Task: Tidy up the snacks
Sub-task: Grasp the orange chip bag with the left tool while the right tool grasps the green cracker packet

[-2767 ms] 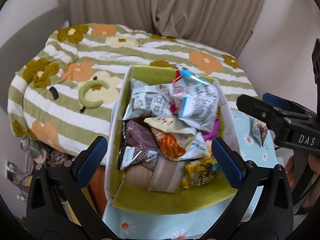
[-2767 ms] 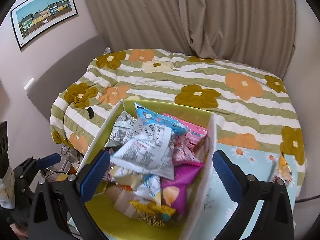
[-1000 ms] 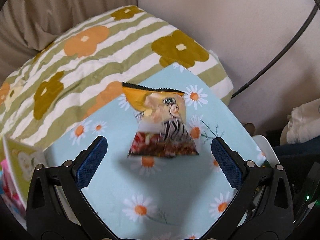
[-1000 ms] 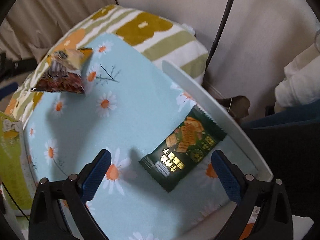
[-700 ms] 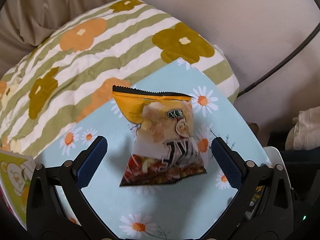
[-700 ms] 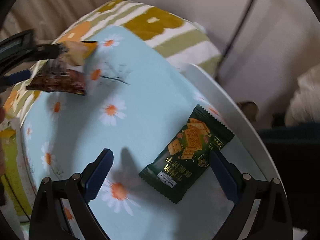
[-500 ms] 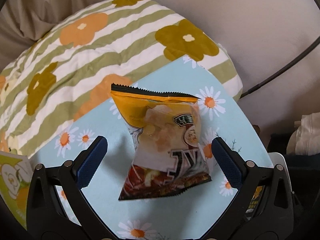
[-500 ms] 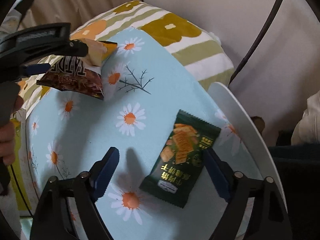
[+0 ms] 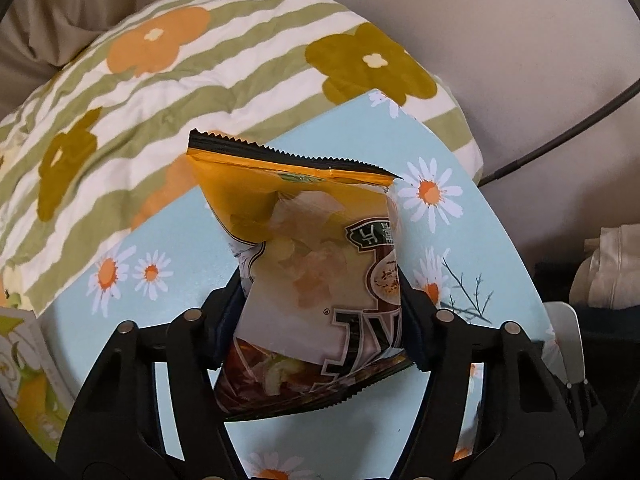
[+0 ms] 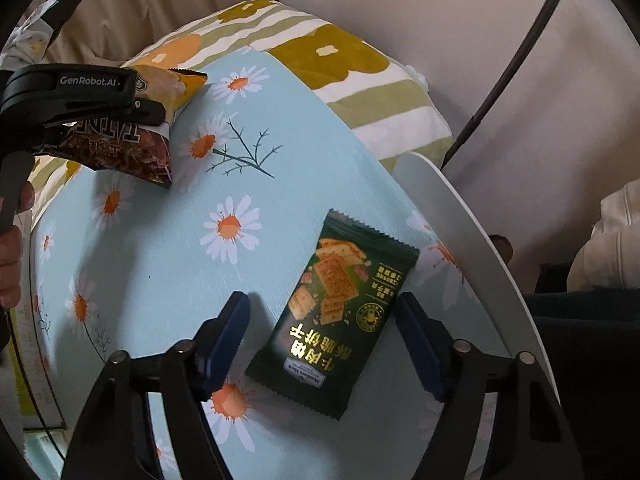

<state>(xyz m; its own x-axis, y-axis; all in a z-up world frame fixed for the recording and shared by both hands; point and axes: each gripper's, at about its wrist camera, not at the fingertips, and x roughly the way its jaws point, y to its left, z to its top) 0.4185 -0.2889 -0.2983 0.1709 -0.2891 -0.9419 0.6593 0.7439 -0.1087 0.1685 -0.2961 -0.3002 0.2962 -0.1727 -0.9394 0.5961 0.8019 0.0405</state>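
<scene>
Left gripper [image 9: 320, 316] newly clamped on chip bag [image 9: 316, 264], right gripper [image 10: 320, 340] narrowing, unclosed, around green cracker packet [image 10: 336, 316].

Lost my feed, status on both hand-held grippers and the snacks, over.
Left hand-held gripper just closed on orange crinkly chip bag. Right hand-held gripper closing, astride dark green flat cracker packet, not yet pinching. Nothing blocking.

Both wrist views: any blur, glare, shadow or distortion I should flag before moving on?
Left wrist view: heavy fisheye bending at the edges, dark corners; the chip bag in the left tool is sharp, mild sheen. Right wrist view: same bending; slight blur on the tablecloth at left; gold print on the green cracker packet glints; soft tool shadows beside the packet.
</scene>
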